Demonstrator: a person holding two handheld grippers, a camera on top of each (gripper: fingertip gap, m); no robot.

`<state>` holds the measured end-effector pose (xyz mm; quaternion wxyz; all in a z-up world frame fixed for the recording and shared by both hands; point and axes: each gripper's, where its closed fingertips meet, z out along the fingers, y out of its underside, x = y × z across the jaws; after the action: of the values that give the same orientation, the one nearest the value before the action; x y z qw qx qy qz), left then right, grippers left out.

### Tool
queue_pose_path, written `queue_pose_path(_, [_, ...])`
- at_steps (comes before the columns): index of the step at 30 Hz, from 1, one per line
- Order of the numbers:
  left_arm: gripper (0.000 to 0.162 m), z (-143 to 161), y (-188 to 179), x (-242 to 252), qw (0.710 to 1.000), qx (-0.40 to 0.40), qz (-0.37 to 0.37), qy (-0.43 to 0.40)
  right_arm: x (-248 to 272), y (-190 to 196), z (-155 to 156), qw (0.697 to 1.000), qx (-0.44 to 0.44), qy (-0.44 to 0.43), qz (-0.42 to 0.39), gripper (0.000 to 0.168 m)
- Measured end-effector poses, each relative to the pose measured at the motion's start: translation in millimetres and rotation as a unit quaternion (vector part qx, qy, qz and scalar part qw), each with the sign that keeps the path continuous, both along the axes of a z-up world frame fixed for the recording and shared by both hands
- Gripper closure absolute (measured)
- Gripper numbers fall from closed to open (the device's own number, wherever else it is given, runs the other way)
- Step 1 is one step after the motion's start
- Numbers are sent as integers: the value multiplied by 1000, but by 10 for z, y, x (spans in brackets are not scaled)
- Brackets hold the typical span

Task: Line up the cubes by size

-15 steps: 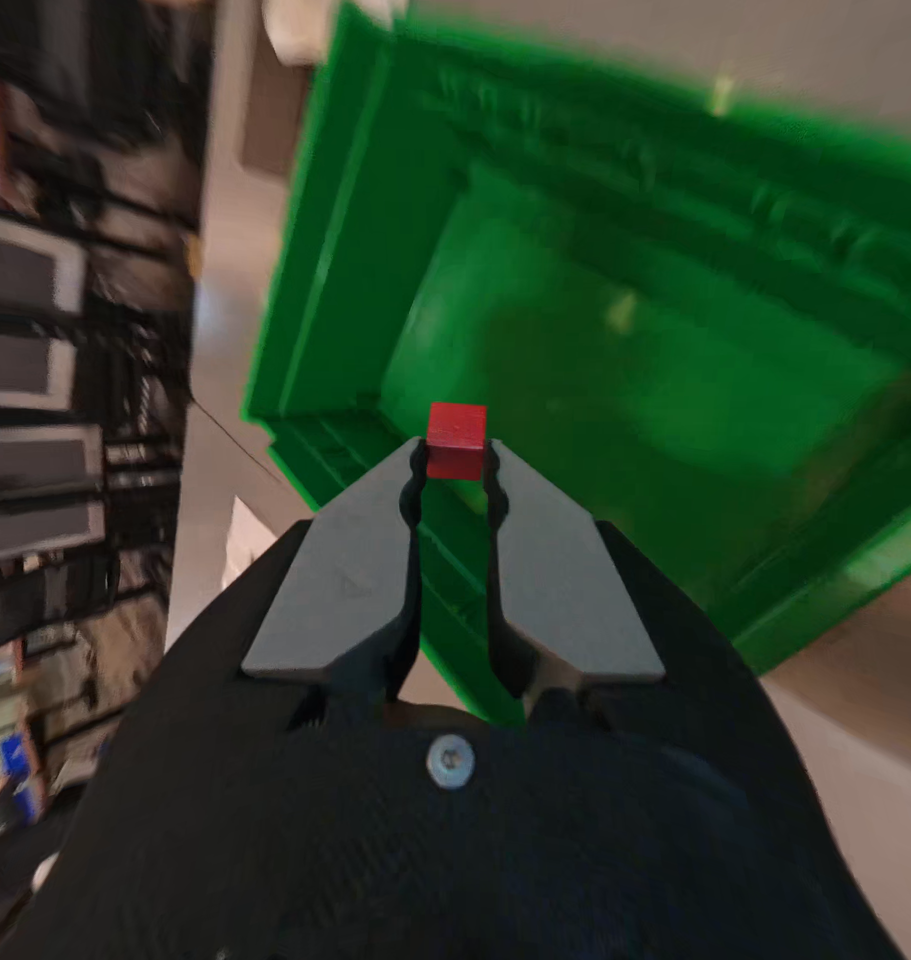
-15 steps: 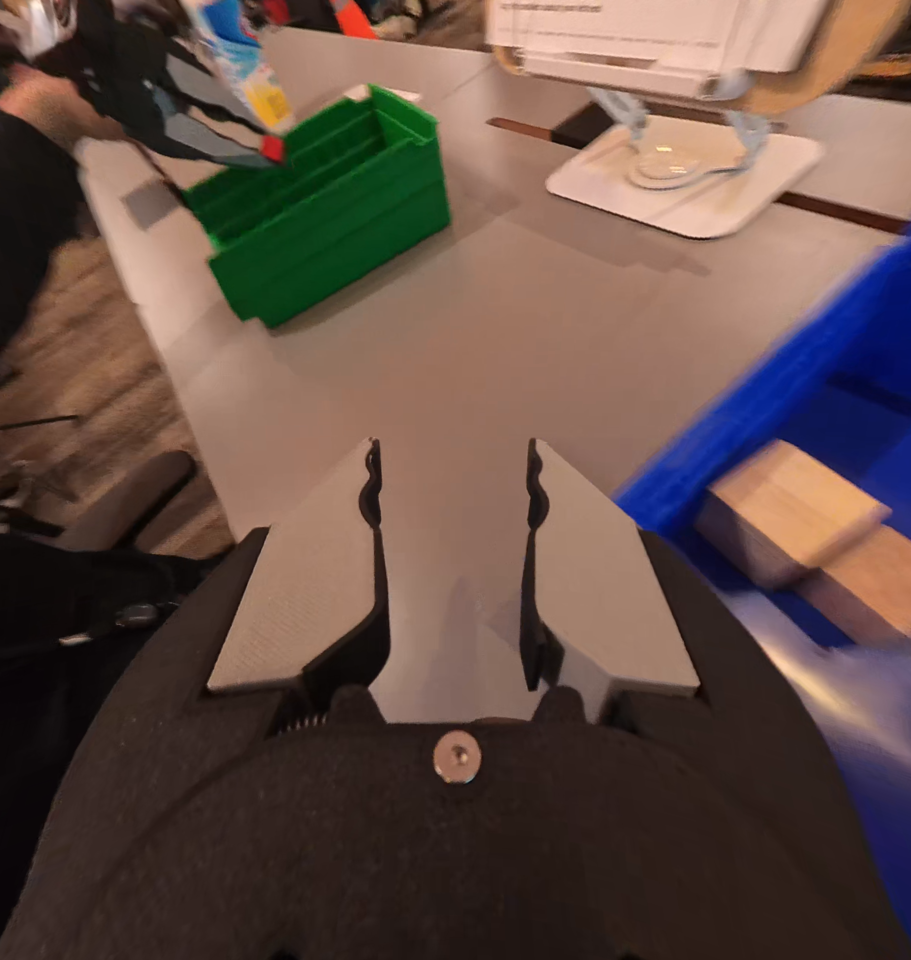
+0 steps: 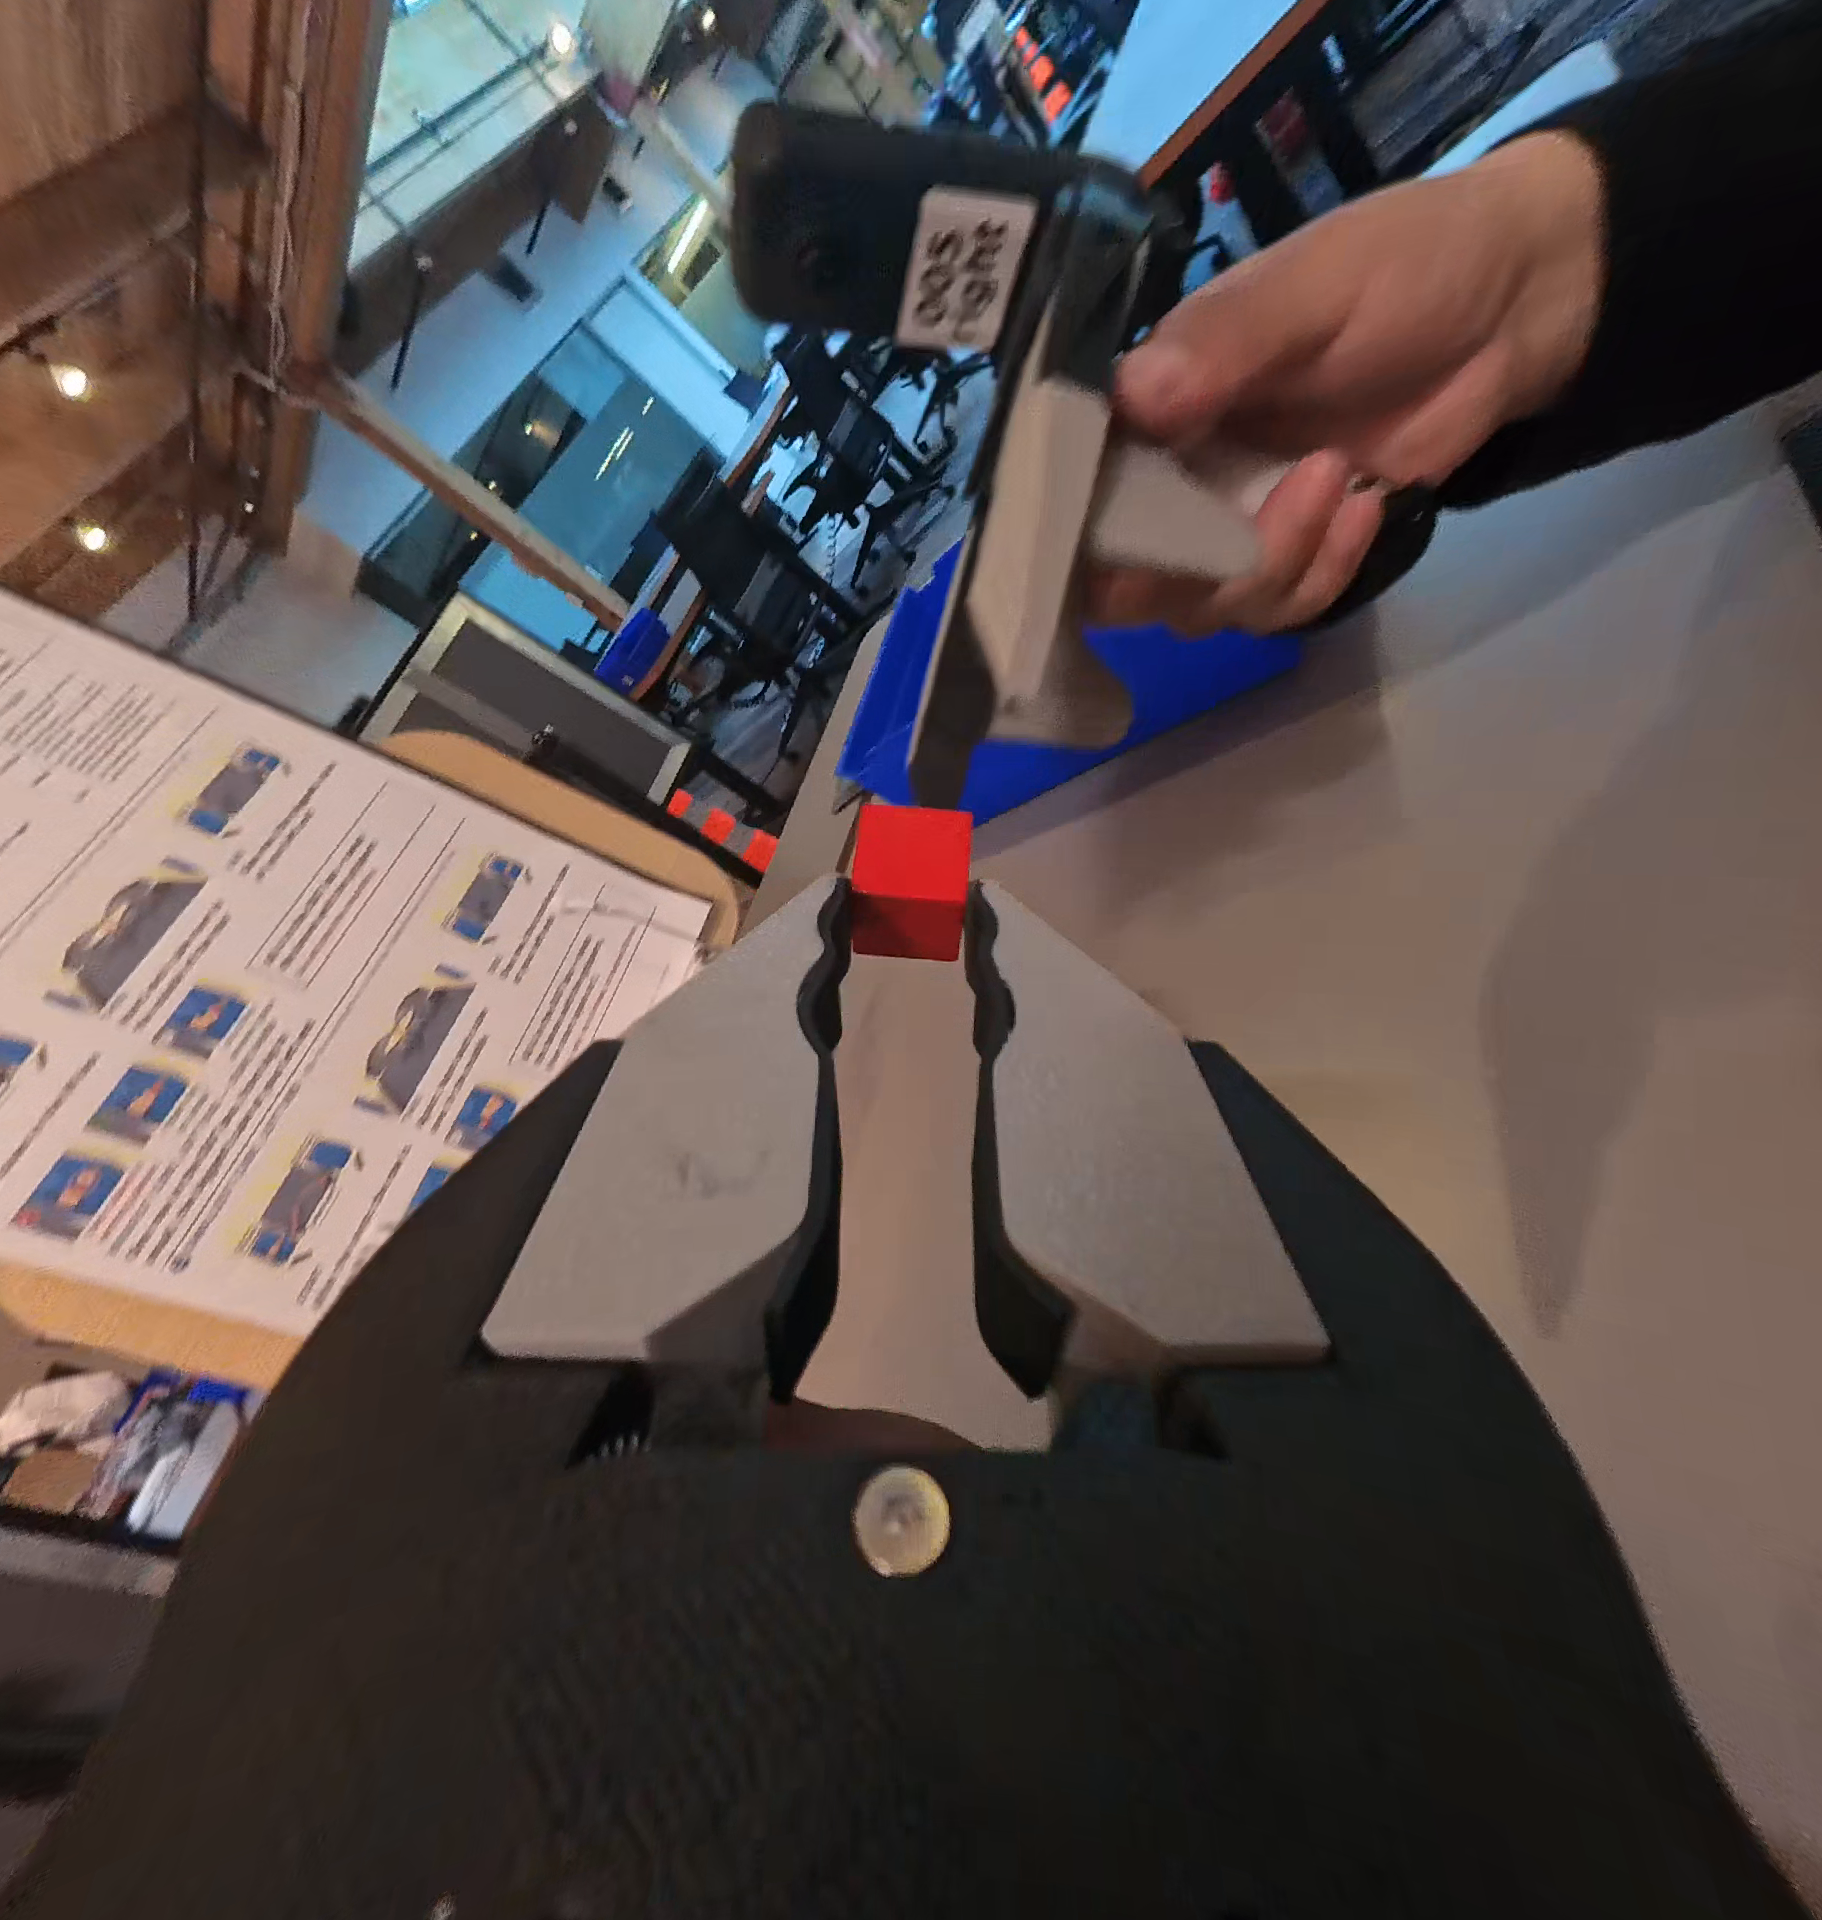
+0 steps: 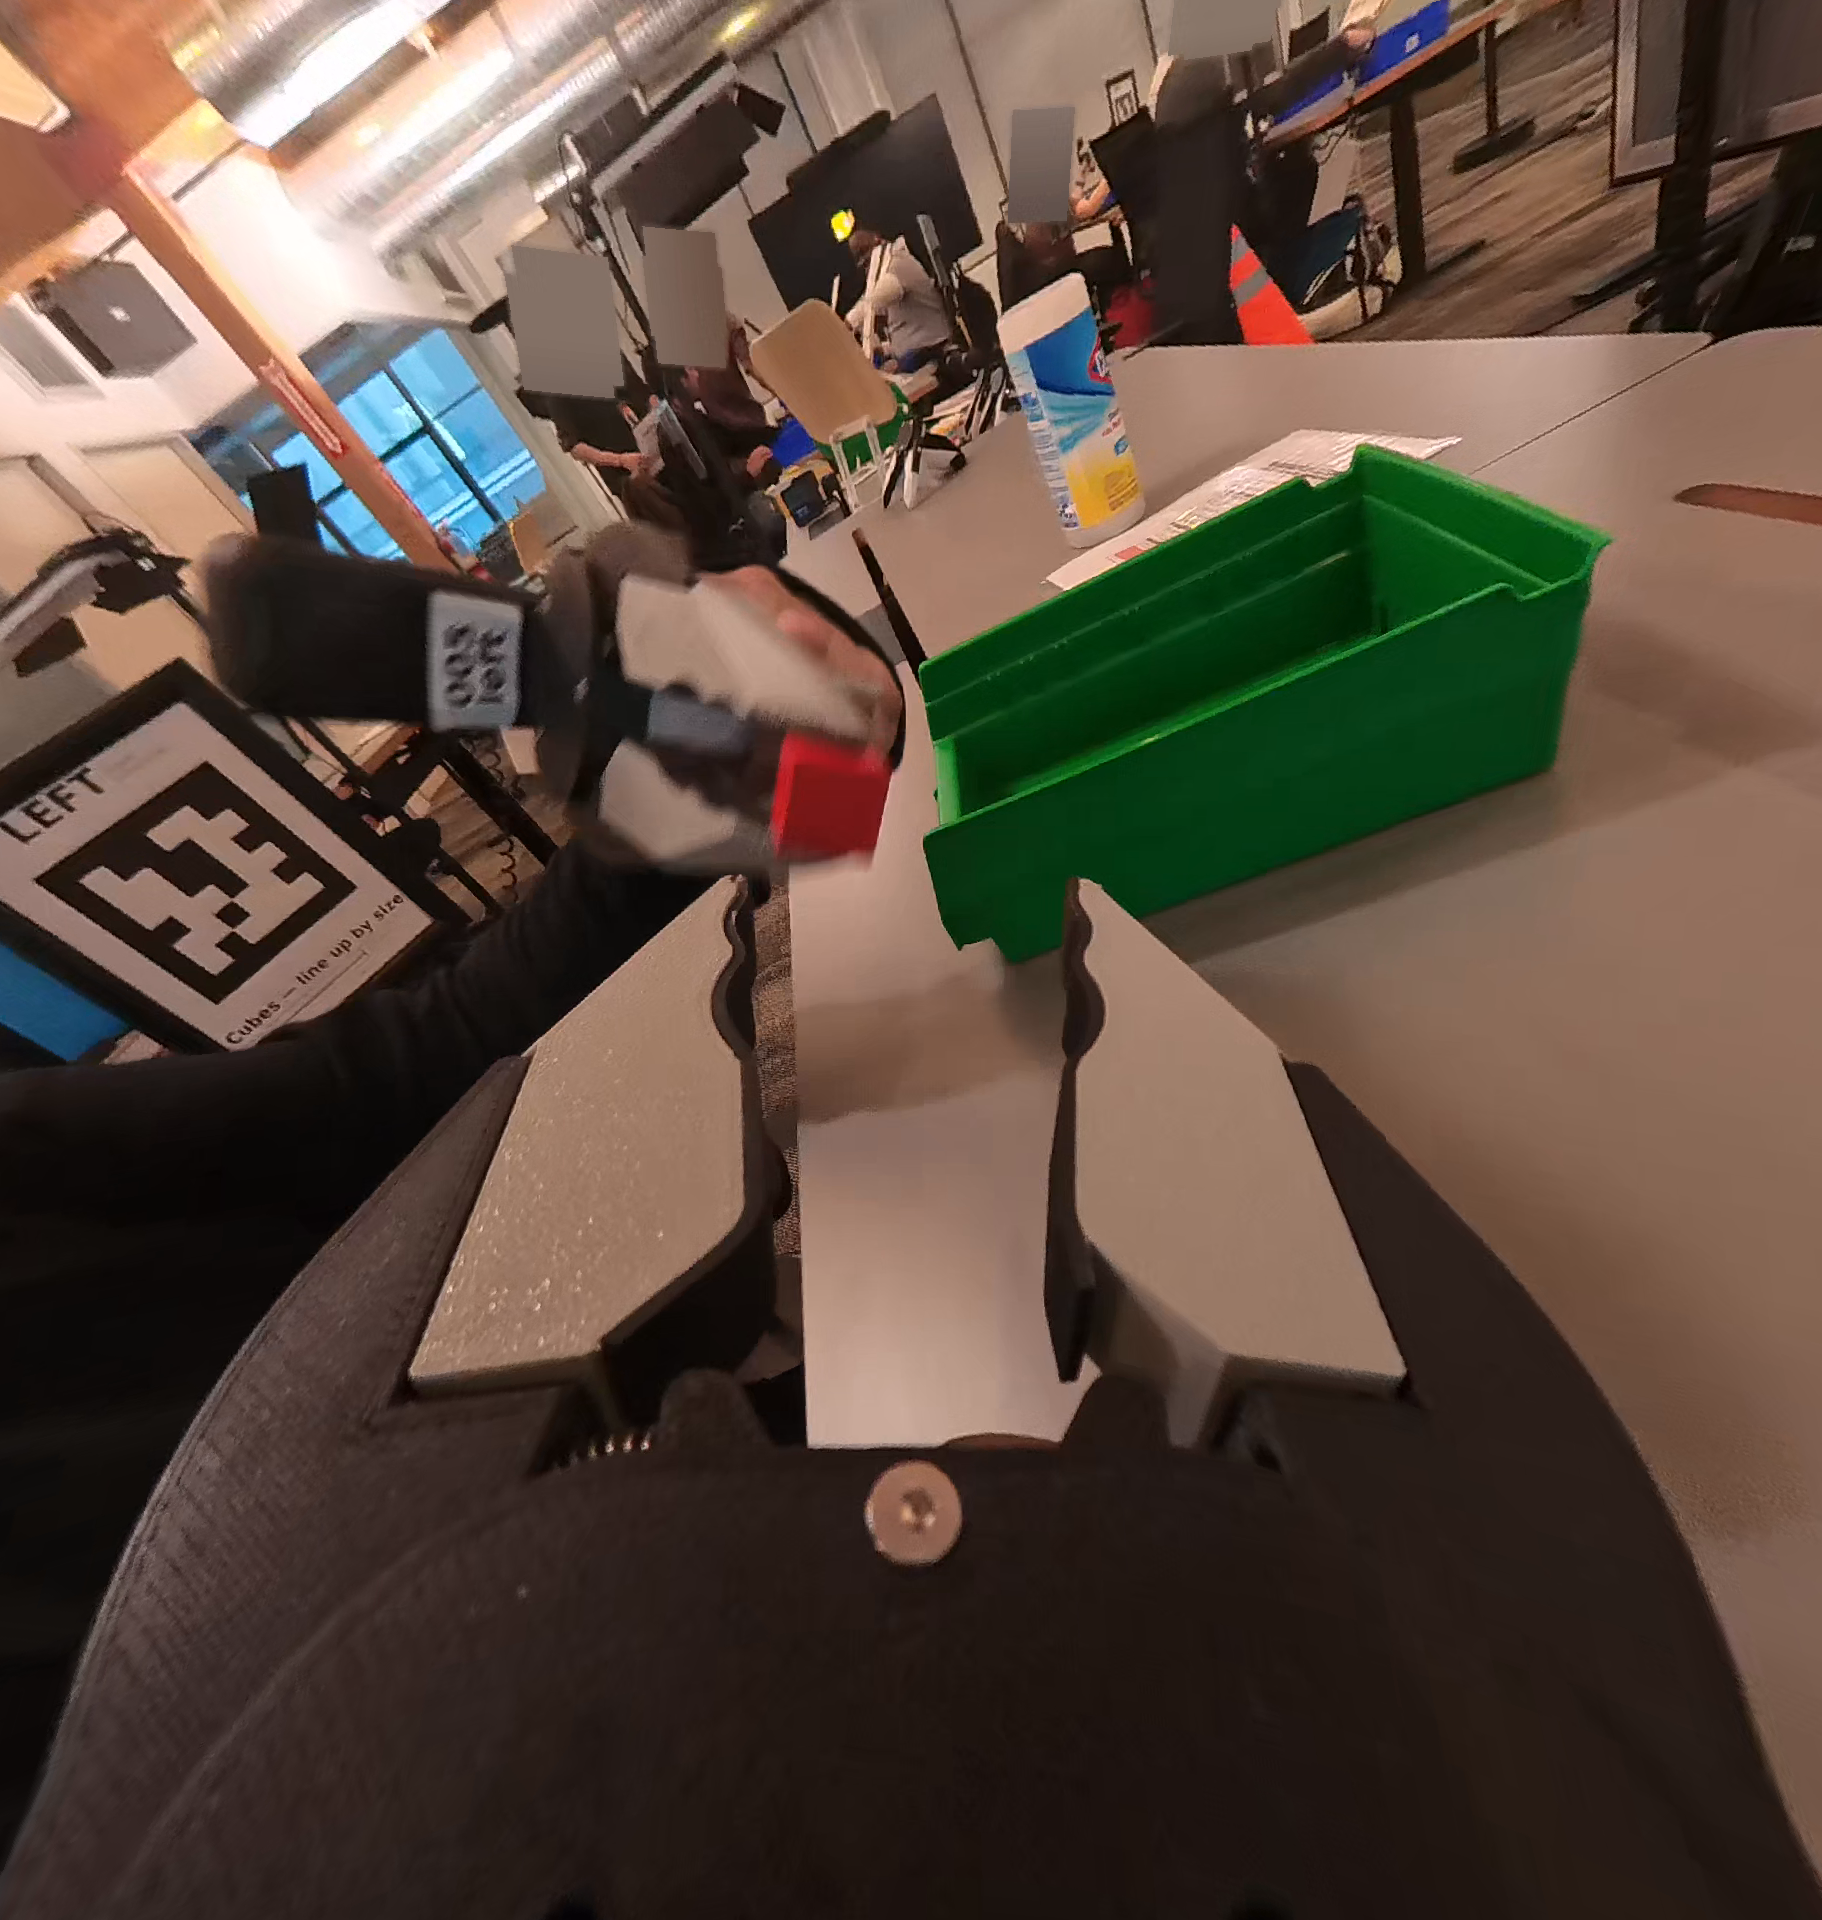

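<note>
My left gripper (image 3: 907, 902) is shut on a small red cube (image 3: 907, 883), which sits between the fingertips and is held above the grey table (image 3: 1406, 987). In the right wrist view the left gripper (image 4: 793, 774) holds the red cube (image 4: 834, 805) in the air, just left of the green bin (image 4: 1250, 707). My right gripper (image 4: 907, 909) is open and empty over the table's near edge. In the left wrist view the right gripper (image 3: 1011, 727) is held by a hand and points down in front of the blue bin (image 3: 1177, 675).
A wipes canister (image 4: 1073, 416) and papers stand behind the green bin. A printed instruction sheet (image 3: 263, 987) on a wooden board stands to the left. A black-and-white marker sign (image 4: 159, 862) is off the table's left side. People sit at desks far back.
The left gripper has swung away from over the green bin toward the right gripper, with the red cube still in it. The right gripper has turned from the blue bin toward the green bin.
</note>
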<state>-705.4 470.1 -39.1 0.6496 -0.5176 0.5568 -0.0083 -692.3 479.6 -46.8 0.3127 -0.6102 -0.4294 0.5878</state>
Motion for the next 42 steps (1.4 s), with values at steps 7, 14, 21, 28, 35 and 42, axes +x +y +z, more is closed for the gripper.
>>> queue_pose_path(7, [143,-131,46,222,1000,1,-9,19,-90,-12,-103,999,-37,9,24,121])
queue_pose_path(14, [142,-293,166,260,999,-11,23,30,32,19,-176,999,-30,2,16,150])
queue_pose_path(21, [149,-551,88,117,994,-60,94,-22,1455,1261,-355,918,195,-230,-259,150])
queue_pose_path(28, [152,-869,-191,195,992,-82,93,-4,3509,2327,-887,704,154,-562,-406,149])
queue_pose_path(35, [153,-1010,-262,324,992,-96,80,-6,3806,2563,-1466,616,95,-677,-391,148])
queue_pose_path(42, [153,-1097,-350,219,991,-106,81,-11,3916,2413,-1854,621,-38,-690,-369,148])
